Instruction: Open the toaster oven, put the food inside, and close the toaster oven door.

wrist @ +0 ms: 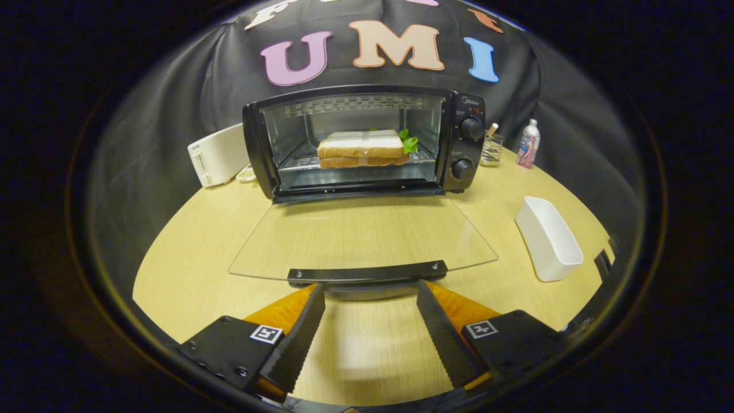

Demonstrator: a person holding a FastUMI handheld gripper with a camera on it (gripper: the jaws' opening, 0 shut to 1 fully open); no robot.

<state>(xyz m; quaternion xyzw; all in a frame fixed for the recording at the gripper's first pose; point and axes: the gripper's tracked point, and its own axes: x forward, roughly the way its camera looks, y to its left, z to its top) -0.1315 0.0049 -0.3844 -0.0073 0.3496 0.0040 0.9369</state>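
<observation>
Spanning the scene: a pale wooden table (189, 252) carries everything, with the toaster oven as the landmark at its far side.
Toaster oven: a black toaster oven (367, 140) stands at the far middle of the table, its cavity open toward the gripper, two knobs (471, 128) stacked on its right-hand panel.
Oven door: the glass door (361, 238) is folded fully down in front of the toaster oven, lying flat just over the table, its dark handle (367, 274) on the edge farthest from the oven.
Gripper: the gripper (370, 292) sits just short of the door handle with its fingers spread wide; the fingertips (316, 293) reach about to the handle, one near each end, and grasp nothing. Whether they touch it I cannot tell.
White toaster: a white slot toaster (218, 155) stands just left of the toaster oven.
White container: an oblong white container (547, 238) lies right of the lowered door, well apart from the toaster oven.
Food: a sandwich (361, 149) with green leaf showing at its right end rests on the rack inside the toaster oven.
Bottle: a small bottle (528, 143) stands right of the toaster oven.
Glass: a clear glass (492, 148) holding a stick-like thing stands just beside the toaster oven's right side, between it and the bottle.
</observation>
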